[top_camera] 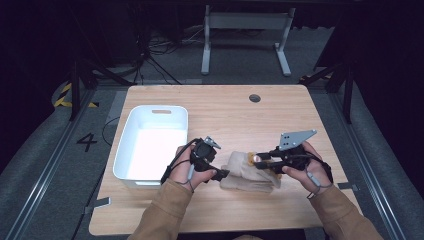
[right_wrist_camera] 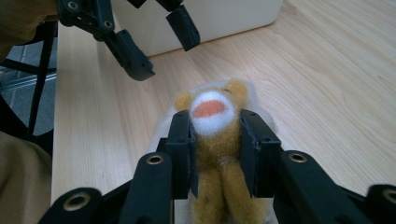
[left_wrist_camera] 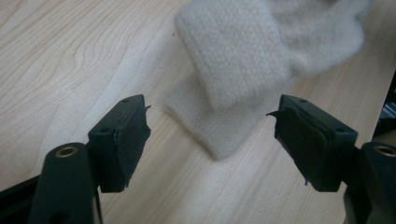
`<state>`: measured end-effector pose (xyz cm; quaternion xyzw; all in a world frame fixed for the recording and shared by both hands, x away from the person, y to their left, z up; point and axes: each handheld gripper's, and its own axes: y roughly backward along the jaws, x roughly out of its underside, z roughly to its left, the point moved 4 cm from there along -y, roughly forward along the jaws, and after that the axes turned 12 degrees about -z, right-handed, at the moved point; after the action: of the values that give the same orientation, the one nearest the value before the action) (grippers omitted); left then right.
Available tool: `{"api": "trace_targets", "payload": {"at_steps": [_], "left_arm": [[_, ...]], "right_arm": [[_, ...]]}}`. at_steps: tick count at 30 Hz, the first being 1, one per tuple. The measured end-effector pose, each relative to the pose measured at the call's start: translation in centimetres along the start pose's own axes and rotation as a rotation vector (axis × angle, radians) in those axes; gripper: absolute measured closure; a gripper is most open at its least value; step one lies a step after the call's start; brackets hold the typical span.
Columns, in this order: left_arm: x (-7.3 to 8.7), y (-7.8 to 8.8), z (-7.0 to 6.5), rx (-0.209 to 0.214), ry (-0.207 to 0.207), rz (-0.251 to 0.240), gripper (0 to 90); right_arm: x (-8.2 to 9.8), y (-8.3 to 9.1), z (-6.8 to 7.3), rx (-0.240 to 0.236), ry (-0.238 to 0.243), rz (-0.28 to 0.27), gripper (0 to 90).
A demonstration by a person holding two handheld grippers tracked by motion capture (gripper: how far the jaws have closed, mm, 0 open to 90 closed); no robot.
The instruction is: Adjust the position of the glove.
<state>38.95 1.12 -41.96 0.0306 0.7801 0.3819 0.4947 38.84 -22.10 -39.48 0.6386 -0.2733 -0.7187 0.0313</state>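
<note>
Plush toy [right_wrist_camera: 212,140] sits clamped in my right gripper [right_wrist_camera: 215,154], the pads pressed into its sides just under the head; that gripper's own view gives me what the high view cannot: golden-brown pile, small round ears, a white muzzle with an orange patch, all soft and fuzzy against hard black jaws. From above, the toy [top_camera: 256,159] is only a small tan blob at the tip of the right gripper [top_camera: 264,161], over the cream cloth [top_camera: 250,175] that lies on the table [top_camera: 300,110] near its front edge, between my hands. My left gripper [top_camera: 219,173] stands wide with nothing between its jaws, its tips at the cloth's left edge. Its own view brings out the cloth [left_wrist_camera: 243,70] as thick knitted or fleecy material, folded in layers with a flat rectangular flap on top and a blurred, fluffier mass behind, and the pale wood grain beneath. I cannot tell from it whether the pads [left_wrist_camera: 130,140] touch the fabric. Only the high view takes in the bin [top_camera: 150,142], a white, smooth, rounded-corner tub with a handle slot, left of my left hand [top_camera: 187,167].
</note>
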Motion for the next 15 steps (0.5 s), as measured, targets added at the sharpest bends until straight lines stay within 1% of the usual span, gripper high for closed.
{"api": "trace_targets", "payload": {"at_steps": [2,5,7,9,11,12,13,15], "left_arm": [[0.0,0.0,0.0,0.000,-0.007,0.001,27.5],[0.0,0.1,0.0,-0.001,-0.006,0.008,29.5],[0.1,0.1,0.0,0.000,-0.002,0.010,30.5],[0.1,0.1,0.0,0.003,0.002,0.010,31.9],[0.1,0.1,0.0,0.007,0.003,0.010,32.8],[0.1,0.1,0.0,0.007,0.003,0.010,33.3],[0.1,0.1,0.0,0.005,0.002,0.012,33.3],[0.1,0.0,0.0,0.004,0.000,0.017,33.5]], "right_arm": [[0.1,-0.3,0.2,-0.012,0.005,0.002,67.6],[0.3,-0.9,0.5,-0.040,0.005,0.003,67.5],[0.5,-1.2,0.7,-0.061,0.006,0.015,67.5],[0.7,-1.6,0.8,-0.069,0.014,0.026,67.5],[0.9,-1.8,0.9,-0.078,0.016,0.046,67.3],[0.9,-1.8,0.9,-0.078,0.016,0.046,67.3],[1.3,-2.1,0.8,-0.083,0.020,0.067,67.2],[1.6,-2.3,0.6,-0.089,0.020,0.090,66.7]]}}
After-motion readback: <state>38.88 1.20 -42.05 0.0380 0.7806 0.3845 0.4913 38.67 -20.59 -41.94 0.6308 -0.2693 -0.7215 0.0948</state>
